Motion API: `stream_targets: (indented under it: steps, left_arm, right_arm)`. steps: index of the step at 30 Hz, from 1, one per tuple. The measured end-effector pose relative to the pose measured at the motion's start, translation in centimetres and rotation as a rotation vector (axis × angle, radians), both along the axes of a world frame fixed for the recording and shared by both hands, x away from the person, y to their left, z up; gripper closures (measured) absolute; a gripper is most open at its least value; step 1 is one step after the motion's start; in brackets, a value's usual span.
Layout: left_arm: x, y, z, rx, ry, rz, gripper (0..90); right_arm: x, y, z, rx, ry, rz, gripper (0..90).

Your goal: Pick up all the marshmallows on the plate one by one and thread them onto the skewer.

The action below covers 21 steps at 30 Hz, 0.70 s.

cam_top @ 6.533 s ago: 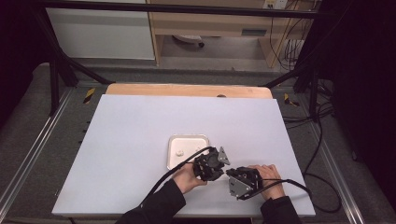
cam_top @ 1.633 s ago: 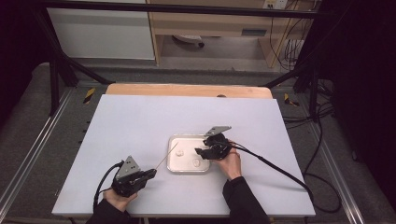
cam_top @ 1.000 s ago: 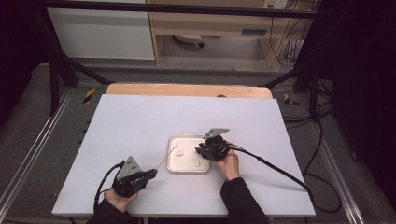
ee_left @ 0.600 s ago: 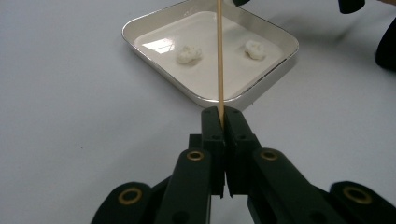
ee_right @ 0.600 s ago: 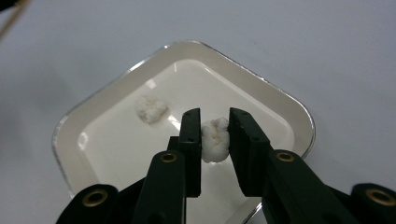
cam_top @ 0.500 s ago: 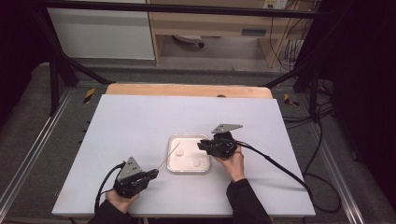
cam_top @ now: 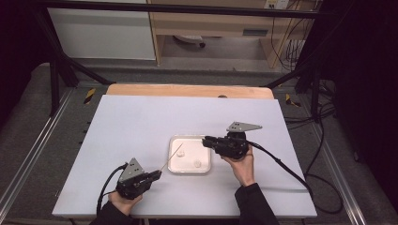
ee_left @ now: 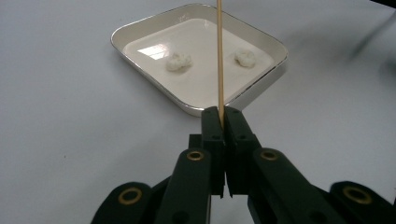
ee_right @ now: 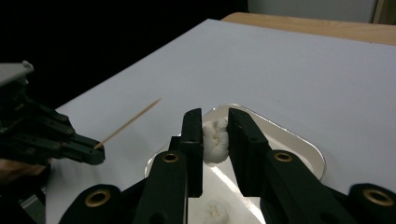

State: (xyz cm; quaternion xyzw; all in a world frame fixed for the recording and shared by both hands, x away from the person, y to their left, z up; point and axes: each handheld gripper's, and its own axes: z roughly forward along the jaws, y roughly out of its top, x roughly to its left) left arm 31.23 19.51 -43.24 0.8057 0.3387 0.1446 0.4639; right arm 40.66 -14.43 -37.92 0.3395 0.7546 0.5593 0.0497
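Here a white lump (ee_right: 215, 139) is held between the jaws of the right gripper (ee_right: 215, 135), lifted above the tray (ee_right: 308, 148) near the centre of the right gripper view. In the high view that right gripper (cam_top: 210, 141) sits right of centre, over the tray's right rim. The jaws have just been closing a little and now stand narrow, pressed on both sides of the soft piece.

The left gripper (ee_left: 221, 114) is clamped fully together on the lower end of a thin wooden skewer (ee_left: 219, 56), which rises up the middle of the left gripper view and crosses over the tray (ee_left: 140, 56). Two more white lumps (ee_left: 179, 61) lie in the tray, apart from each other.

The step in hand is judged to be the threading of a picked-up piece onto the skewer. The next move would call for the lump to be brought in line with the skewer's free tip (cam_top: 182, 145), which points toward the tray from the lower left of the high view, and then pushed on without the stick being bent or the soft piece being squeezed apart.
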Motion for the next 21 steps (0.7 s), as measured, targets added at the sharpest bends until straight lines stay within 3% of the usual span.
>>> stream_targets:
  steps: [5,11,21]
  left_arm:
    - [-0.1,-0.2,0.1,-0.006,-0.004,-0.004,87.5]
    - [-0.1,-0.3,0.1,-0.014,-0.006,-0.006,87.5]
    - [-0.2,-0.5,0.2,-0.018,-0.018,-0.015,87.5]
  right_arm:
    - [-0.2,-0.1,0.5,0.068,0.002,-0.011,76.8]
    - [0.1,0.6,0.4,0.143,0.043,0.004,77.0]
    - [0.6,2.1,0.3,0.175,0.077,0.027,77.1]
